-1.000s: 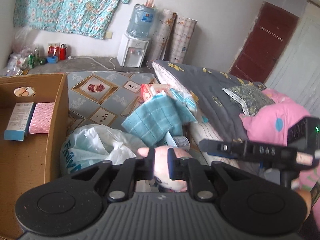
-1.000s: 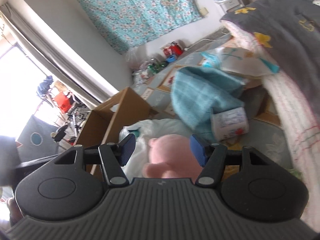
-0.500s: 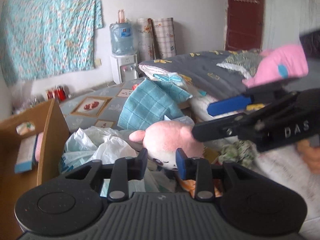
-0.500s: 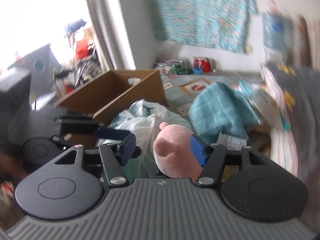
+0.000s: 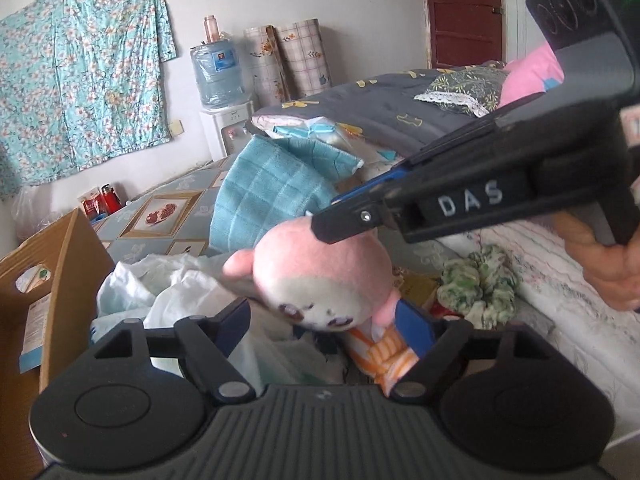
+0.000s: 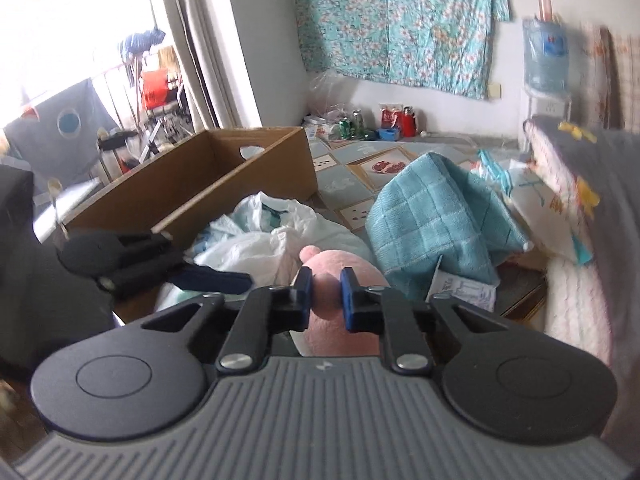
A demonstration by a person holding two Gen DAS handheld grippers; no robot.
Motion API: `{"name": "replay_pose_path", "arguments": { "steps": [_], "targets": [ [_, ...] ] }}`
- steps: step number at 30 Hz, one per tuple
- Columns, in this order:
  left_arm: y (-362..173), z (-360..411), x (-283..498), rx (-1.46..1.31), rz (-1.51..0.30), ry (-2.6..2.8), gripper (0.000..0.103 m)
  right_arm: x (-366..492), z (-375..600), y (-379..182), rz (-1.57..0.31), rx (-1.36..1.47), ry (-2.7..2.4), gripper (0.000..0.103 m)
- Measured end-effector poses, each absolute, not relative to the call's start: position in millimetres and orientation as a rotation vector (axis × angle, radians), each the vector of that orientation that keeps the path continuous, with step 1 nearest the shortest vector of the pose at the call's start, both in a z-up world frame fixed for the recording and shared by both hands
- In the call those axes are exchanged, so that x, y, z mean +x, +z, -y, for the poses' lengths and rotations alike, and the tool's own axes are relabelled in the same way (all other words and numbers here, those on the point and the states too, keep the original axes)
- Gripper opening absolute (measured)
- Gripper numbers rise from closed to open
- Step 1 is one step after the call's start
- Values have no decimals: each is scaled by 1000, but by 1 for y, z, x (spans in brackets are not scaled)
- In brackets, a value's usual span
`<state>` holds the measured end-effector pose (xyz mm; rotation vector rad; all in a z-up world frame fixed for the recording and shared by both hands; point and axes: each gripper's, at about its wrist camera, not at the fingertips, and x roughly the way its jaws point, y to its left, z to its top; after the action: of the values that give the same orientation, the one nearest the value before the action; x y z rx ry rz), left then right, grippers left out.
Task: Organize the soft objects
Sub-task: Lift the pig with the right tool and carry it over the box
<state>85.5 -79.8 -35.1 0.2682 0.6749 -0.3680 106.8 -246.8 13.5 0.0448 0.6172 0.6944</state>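
Note:
A pink plush toy [image 5: 320, 276] with a white face and orange striped body hangs in the air above a white plastic bag [image 5: 168, 292]. My right gripper [image 6: 325, 296] is shut on the top of the plush's head [image 6: 340, 280]; it reaches in from the right in the left wrist view [image 5: 344, 216]. My left gripper [image 5: 324, 320] is open, its fingers spread to either side of the plush's lower part. In the right wrist view it [image 6: 216, 278] sits to the left, beside the plush.
A brown cardboard box [image 6: 224, 184] stands at the left, holding a small carton [image 5: 34, 332]. A teal checked towel [image 5: 272, 192] leans against the bed [image 5: 400, 116]. A green floral scrunchie [image 5: 476, 284] lies by the mattress. A water dispenser [image 5: 220, 80] stands at the wall.
My left gripper has opened and let go of the plush. My right gripper has closed on the plush's head and holds it up.

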Motion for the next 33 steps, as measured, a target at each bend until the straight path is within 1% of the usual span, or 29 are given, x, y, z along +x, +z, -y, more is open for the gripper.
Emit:
{"name": "replay_pose_path", "arguments": {
  "steps": [6,9,17,22,25,29,33],
  "targets": [
    [-32,90,91,252,-632,-333,80,95,240,40,-587,50,719,10],
    [-21,84,87,188,-605,-325,78,83,234,59,-562,25,733,10],
    [24,55,44,87,-476,-243,78,46,194,120,-464,-65,827,10],
    [54,11,14,-1,-384,-112,78,34,140,157,-396,-123,956,10],
    [66,-18,2,-26,-345,-14,78,41,99,176,-388,-141,1021,10],
    [74,-60,-3,-61,-341,115,79,63,35,188,-427,-145,1095,9],
    [72,-103,-3,-126,-369,232,79,100,-34,184,-521,-139,1150,8]
  ]
}}
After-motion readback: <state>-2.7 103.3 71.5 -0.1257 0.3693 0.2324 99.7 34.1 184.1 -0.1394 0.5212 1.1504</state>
